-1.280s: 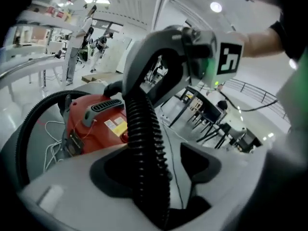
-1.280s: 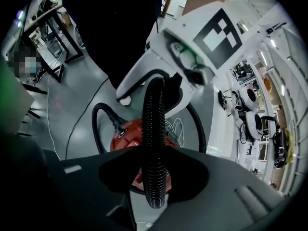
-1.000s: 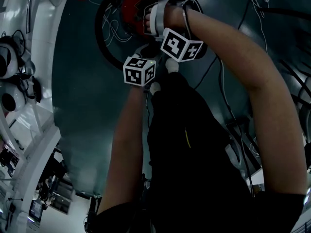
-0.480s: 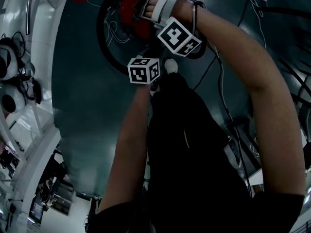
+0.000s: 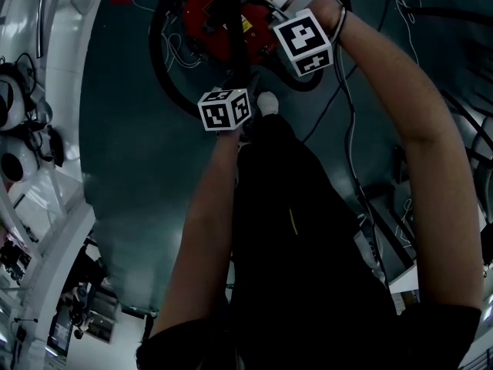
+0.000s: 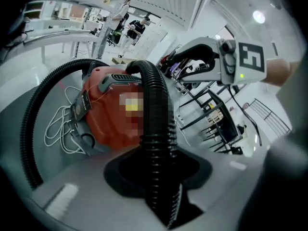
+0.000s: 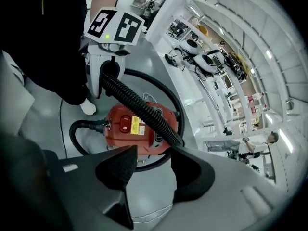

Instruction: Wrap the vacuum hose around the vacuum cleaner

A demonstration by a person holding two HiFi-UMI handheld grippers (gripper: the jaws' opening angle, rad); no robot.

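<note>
The red vacuum cleaner stands on the grey floor, its black ribbed hose curving round it in a wide loop. In the left gripper view my left gripper is shut on the hose, which rises from the jaws and arches over the vacuum cleaner. My right gripper hovers over the vacuum cleaner, open. Its jaws have just been closing, with nothing between them. The hose passes beside the tip of its right-hand jaw. The marker cubes show both grippers from the head.
Loose white cord lies on the floor beside the vacuum. My white shoes stand just short of it. Black cables trail over the floor at the right. White robots and benches line the left side. People stand far off.
My right hand has moved right and up in the head view, off the vacuum's top, and has rolled. The red body now shows more. The left gripper has stayed on the hose.
</note>
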